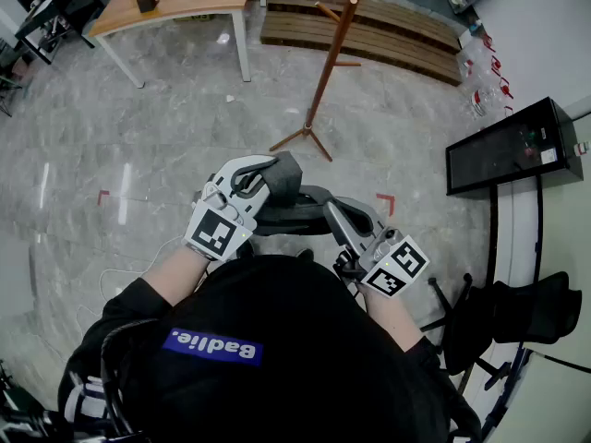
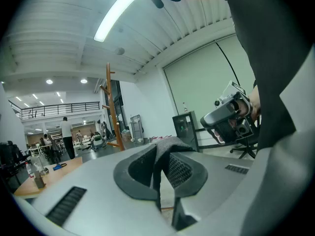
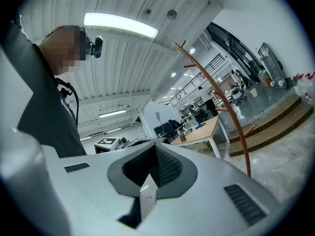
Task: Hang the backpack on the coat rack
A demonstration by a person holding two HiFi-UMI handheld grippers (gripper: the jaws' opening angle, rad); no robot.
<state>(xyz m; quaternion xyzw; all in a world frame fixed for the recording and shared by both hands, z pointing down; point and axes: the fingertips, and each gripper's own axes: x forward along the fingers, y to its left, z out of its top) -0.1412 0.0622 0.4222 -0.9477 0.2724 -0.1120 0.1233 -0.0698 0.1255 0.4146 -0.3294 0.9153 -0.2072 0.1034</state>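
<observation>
The black, blue-labelled backpack (image 1: 277,317) is held against the person, well apart from the coat rack (image 1: 325,72). Its grey handle (image 2: 167,142) is pinched by the left claw (image 1: 277,181). The right claw (image 3: 156,154) is pressed together, empty.

Bright ceiling strip light (image 3: 120,25); fisheye-warped, dark corners.

The person wears a black top (image 1: 305,340) with a blue patch (image 1: 214,346) that carries white letters. Thin black cables (image 1: 109,377) make a loop beside the left sleeve. The left hand-held gripper (image 2: 161,163) and the right hand-held gripper (image 3: 153,168) have pale grey shells, dark grey ribbed pads and a cube (image 1: 217,231) with black-and-white square markers.
</observation>
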